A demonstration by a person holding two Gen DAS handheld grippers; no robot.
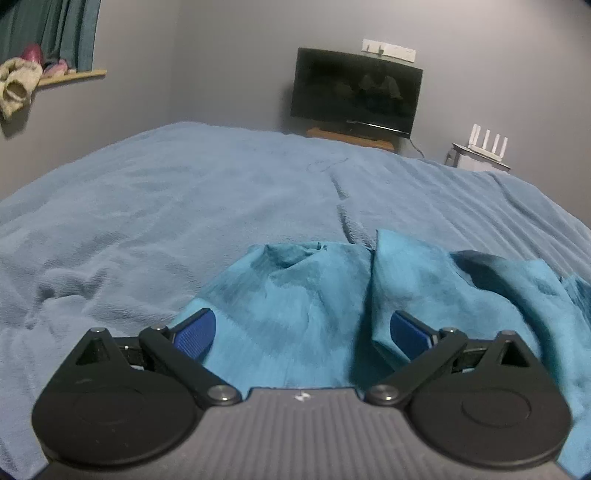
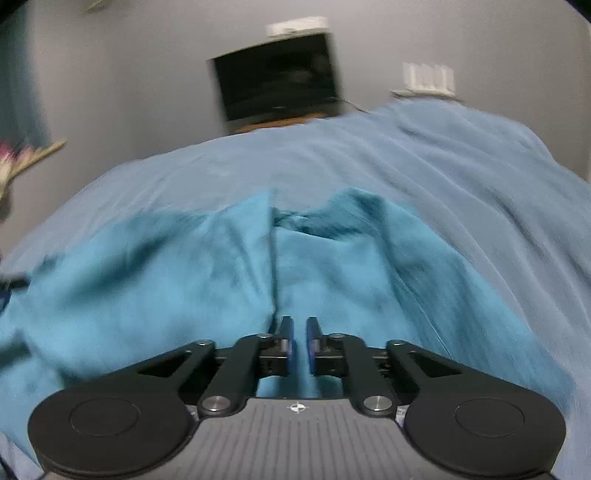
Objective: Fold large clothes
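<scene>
Left gripper (image 1: 301,332): jaws spread wide, blue pads (image 1: 195,334) well apart, nothing pinched. It sits low over the near end of the teal garment (image 1: 295,295), cloth lying between and under the two fingers.

Right gripper (image 2: 300,341): fingers nearly together, narrow gap between the pads. Teal cloth shows behind that gap, but I cannot tell whether any fabric is actually pinched. This view is motion-blurred.

The garment lies crumpled on the near part of the bed (image 1: 166,192), bunched into several ridges. In the left view a raised fold stands just right of centre with a dark hollow beyond it, toward the bed's right edge. In the right view (image 2: 184,277) a straight seam or fold edge runs away from the fingers down the middle, cloth spreading to both sides.

The bed is covered with a light blue fleecy blanket, wrinkled on the left side; the far half carries nothing but creases.

Past the far edge: dark TV (image 1: 356,90) on a wooden stand against the grey wall, white router (image 1: 487,147) with upright antennas at the far right corner. Far left: green curtain (image 1: 55,29) and a wooden ledge (image 1: 74,75) with pink and beige items on it.
</scene>
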